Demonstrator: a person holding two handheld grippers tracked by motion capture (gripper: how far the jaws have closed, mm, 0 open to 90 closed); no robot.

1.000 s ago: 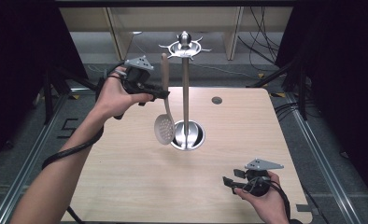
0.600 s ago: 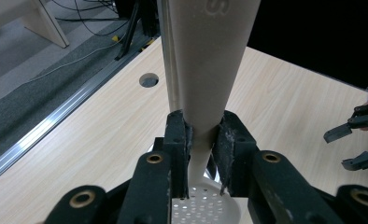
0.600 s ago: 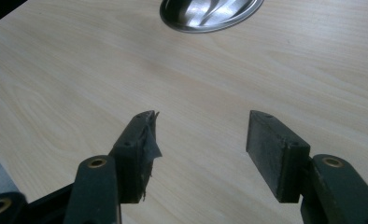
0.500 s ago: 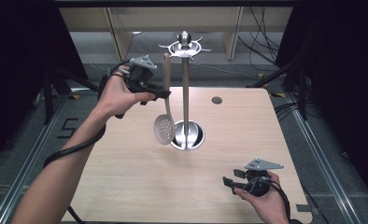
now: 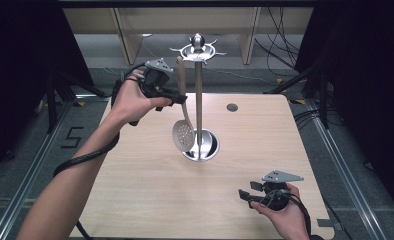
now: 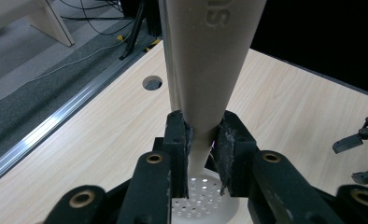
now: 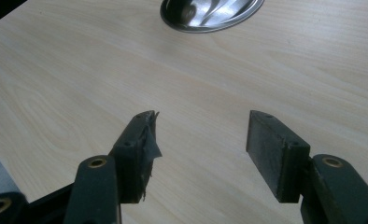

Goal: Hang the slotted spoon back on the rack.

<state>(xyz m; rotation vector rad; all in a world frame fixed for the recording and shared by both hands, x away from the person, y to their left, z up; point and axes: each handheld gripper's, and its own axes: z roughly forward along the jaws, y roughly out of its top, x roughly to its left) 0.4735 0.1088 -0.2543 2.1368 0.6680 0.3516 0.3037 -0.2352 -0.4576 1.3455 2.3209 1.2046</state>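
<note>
One claw does the work: the left claw [image 5: 177,98] clamps the skimmer [image 5: 183,134] by its handle beside the stand [image 5: 199,100]; raise it straight, keep it off the pole, seek a hook; the right claw [image 5: 245,195] rests agape, empty, over the bench [image 5: 135,190].
</note>
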